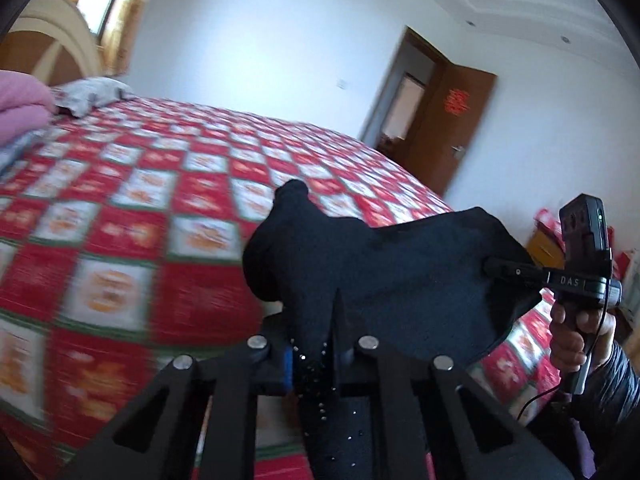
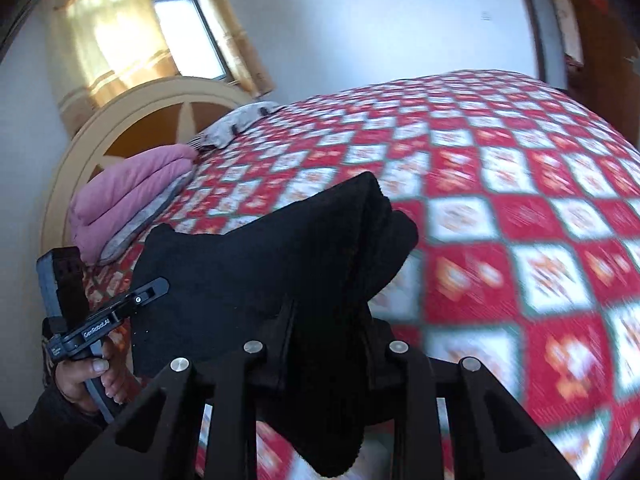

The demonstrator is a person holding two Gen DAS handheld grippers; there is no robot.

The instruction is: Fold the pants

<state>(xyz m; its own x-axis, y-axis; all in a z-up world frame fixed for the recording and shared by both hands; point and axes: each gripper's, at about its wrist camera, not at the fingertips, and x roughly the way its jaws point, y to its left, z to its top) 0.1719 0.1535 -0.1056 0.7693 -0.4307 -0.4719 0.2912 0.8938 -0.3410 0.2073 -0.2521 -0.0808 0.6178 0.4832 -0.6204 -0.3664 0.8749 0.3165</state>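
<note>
Black pants (image 1: 384, 264) hang in the air above the bed, stretched between both grippers. My left gripper (image 1: 334, 312) is shut on one end of the pants; small shiny studs show on the cloth below the jaws. My right gripper (image 1: 496, 268) is shut on the other end and shows at the right of the left wrist view. In the right wrist view the pants (image 2: 256, 264) bunch over my right gripper (image 2: 328, 320), which is shut on them. My left gripper (image 2: 158, 286) clamps their far left edge.
The bed (image 1: 120, 216) with a red and white checked cover lies under the pants. A folded pink blanket (image 2: 132, 196) and a grey pillow (image 2: 240, 120) sit by the headboard (image 2: 132, 128). A brown door (image 1: 452, 132) stands open at the right.
</note>
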